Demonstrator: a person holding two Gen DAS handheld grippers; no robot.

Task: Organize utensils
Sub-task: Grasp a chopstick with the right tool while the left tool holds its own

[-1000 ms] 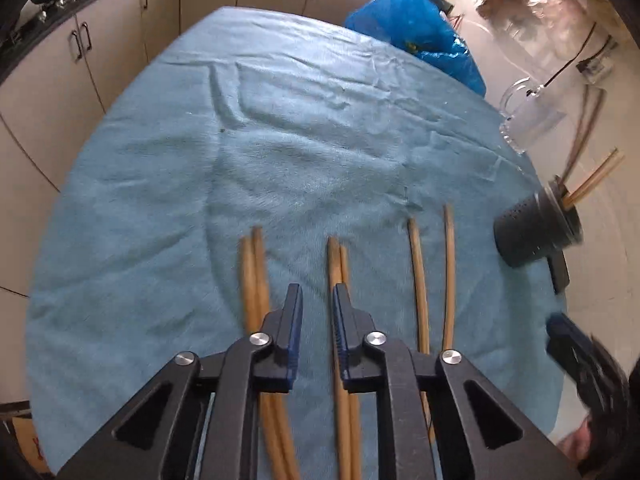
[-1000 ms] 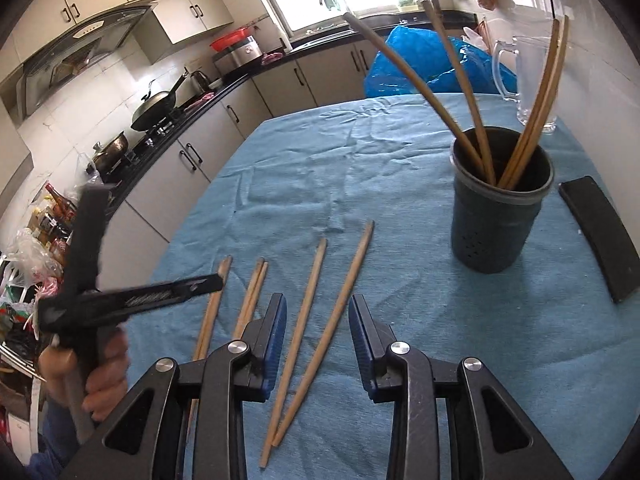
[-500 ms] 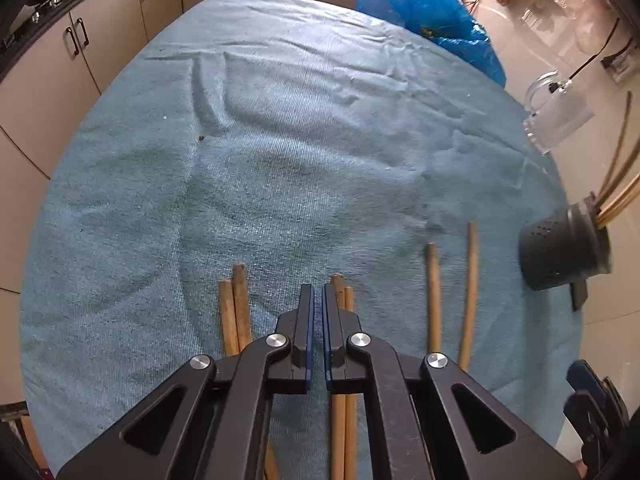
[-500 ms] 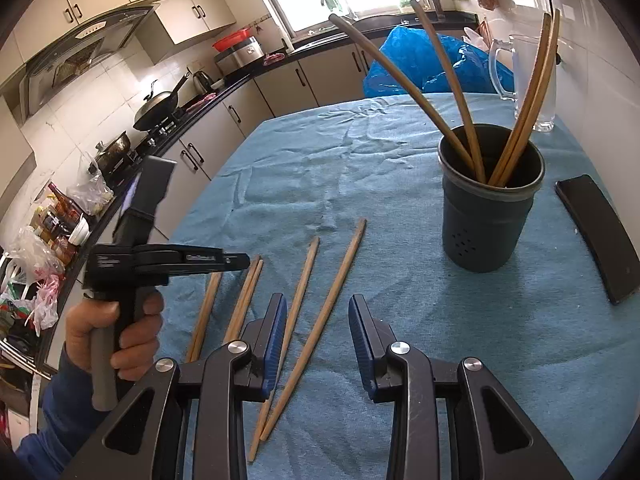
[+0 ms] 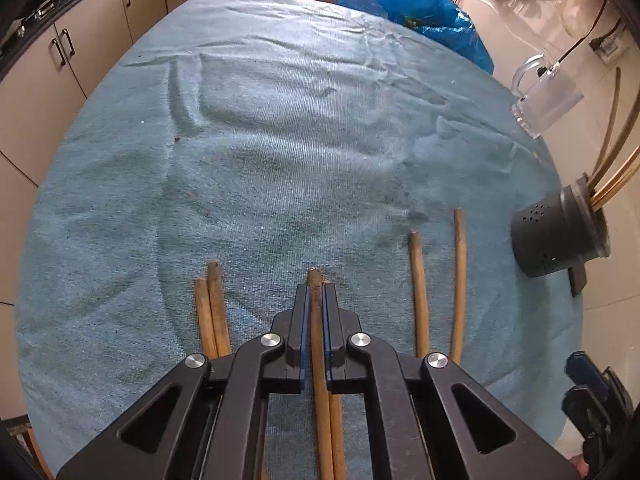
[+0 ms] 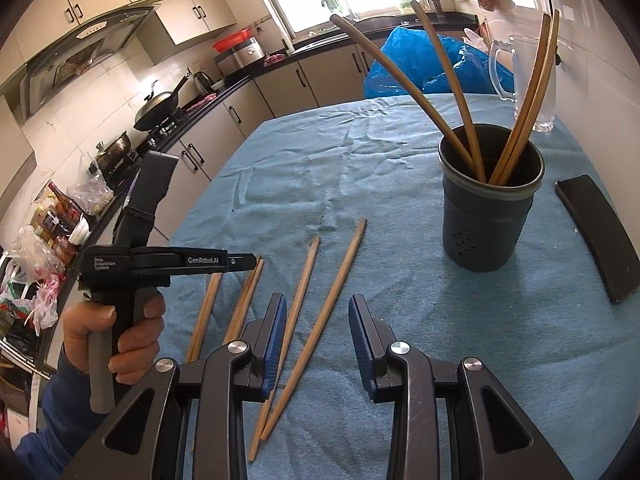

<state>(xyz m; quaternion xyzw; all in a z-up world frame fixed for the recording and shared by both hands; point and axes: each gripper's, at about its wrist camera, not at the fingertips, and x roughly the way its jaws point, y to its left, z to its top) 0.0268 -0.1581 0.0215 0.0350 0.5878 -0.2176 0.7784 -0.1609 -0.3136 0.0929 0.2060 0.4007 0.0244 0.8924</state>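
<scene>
On the table cloth (image 5: pixel 280 140) six chopsticks lie in three pairs side by side: a left pair (image 5: pixel 212 312), a middle pair (image 5: pixel 320 360) and a right pair (image 5: pixel 438 284). Right of them stands a holder (image 6: pixel 490 216) with four chopsticks (image 6: pixel 520 92) in it. A phone (image 6: pixel 596 232) lies right of the holder, a glass jug (image 5: pixel 546 100) farther back.

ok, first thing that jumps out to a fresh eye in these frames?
The left gripper, shut on a chopstick of the middle pair on the blue towel. Next, the dark holder at the towel's right, four chopsticks already fanning out of it, and the right gripper open above two loose ones.
</scene>
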